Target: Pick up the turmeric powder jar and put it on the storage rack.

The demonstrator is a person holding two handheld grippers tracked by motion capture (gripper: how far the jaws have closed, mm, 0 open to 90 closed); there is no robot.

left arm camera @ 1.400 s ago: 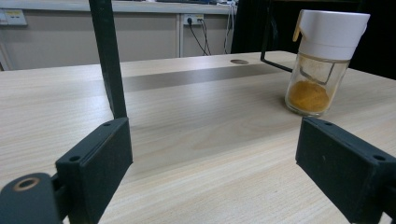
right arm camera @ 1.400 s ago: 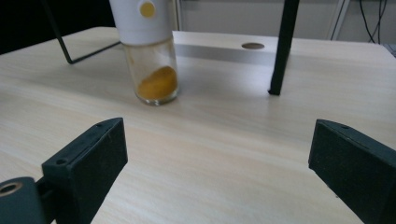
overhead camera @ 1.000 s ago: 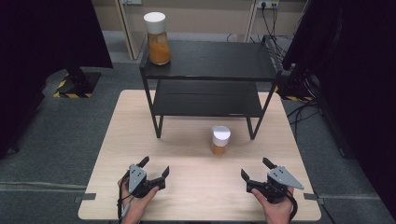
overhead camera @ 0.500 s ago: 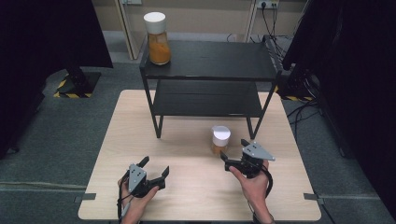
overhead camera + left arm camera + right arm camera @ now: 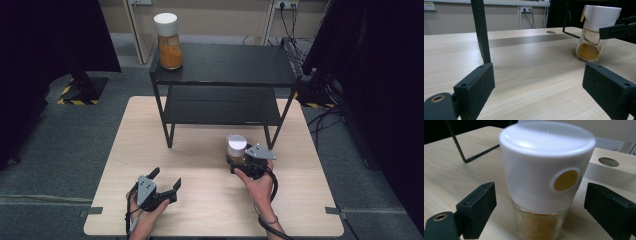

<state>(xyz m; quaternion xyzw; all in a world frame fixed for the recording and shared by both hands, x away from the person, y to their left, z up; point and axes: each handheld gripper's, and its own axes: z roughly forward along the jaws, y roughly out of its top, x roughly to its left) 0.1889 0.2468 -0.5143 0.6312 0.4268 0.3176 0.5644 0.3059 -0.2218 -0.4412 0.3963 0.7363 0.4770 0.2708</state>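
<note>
Flanking the unlabelled spice jar (image 5: 541,182), right gripper (image 5: 241,161) jaws, closing, stand apart.

No readable words or numbers anywhere, white wall label (image 5: 429,6) too blurred to read, plain yellow dot on spice jar's white cap (image 5: 566,180), yellow-black hazard stripes on stand base (image 5: 70,93) on floor
</note>
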